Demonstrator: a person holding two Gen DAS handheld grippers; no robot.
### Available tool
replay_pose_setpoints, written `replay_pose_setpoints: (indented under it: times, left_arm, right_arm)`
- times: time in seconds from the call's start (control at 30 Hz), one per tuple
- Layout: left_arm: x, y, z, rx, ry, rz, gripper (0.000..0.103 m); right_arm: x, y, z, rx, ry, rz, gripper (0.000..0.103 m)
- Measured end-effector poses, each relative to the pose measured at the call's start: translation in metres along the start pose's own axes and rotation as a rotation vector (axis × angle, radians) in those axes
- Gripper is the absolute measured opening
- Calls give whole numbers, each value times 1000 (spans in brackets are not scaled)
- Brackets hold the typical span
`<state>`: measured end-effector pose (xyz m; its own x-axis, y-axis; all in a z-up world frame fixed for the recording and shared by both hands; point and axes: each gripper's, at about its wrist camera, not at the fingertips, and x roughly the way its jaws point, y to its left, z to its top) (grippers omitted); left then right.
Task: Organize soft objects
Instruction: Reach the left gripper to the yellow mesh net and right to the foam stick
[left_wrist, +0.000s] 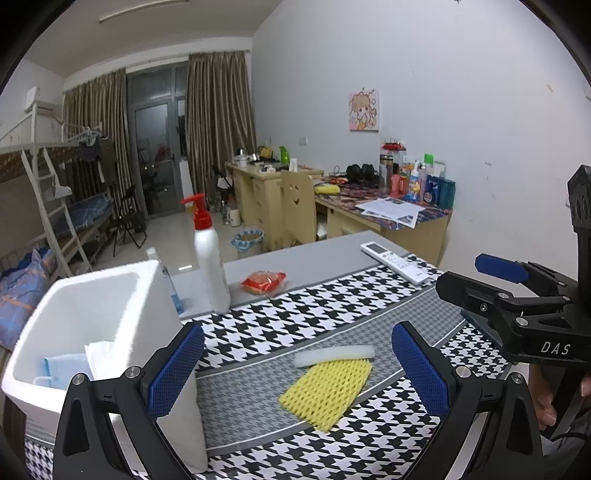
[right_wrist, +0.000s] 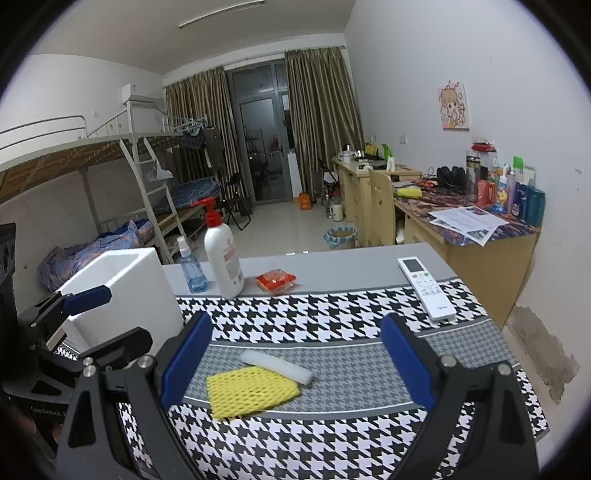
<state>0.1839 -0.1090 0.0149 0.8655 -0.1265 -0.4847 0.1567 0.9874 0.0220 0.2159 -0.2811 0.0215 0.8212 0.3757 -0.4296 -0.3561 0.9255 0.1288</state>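
Note:
A yellow foam net (left_wrist: 327, 390) (right_wrist: 251, 391) lies flat on the houndstooth cloth, with a white foam strip (left_wrist: 334, 355) (right_wrist: 277, 366) touching its far edge. My left gripper (left_wrist: 299, 373) is open and held above the cloth just short of both pieces, nothing between its blue pads. My right gripper (right_wrist: 295, 363) is also open and empty, framing the same two pieces from the right side. A white foam box (left_wrist: 92, 317) (right_wrist: 122, 295) stands at the left and holds light blue and white soft pieces (left_wrist: 70, 369).
Beyond the cloth stand a white pump bottle (left_wrist: 210, 258) (right_wrist: 223, 254), a small blue spray bottle (right_wrist: 190, 266), a red snack packet (left_wrist: 264, 282) (right_wrist: 276, 280) and a white remote (left_wrist: 395, 262) (right_wrist: 426, 288). The table's right edge (right_wrist: 517, 332) runs close to the wall.

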Motion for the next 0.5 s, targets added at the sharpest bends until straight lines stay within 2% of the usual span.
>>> replay_pose_setpoints:
  times: [0.5]
  left_arm:
    - [34, -9, -22, -24, 89, 27, 102]
  right_arm:
    - [21, -18, -10, 6, 62, -19, 95]
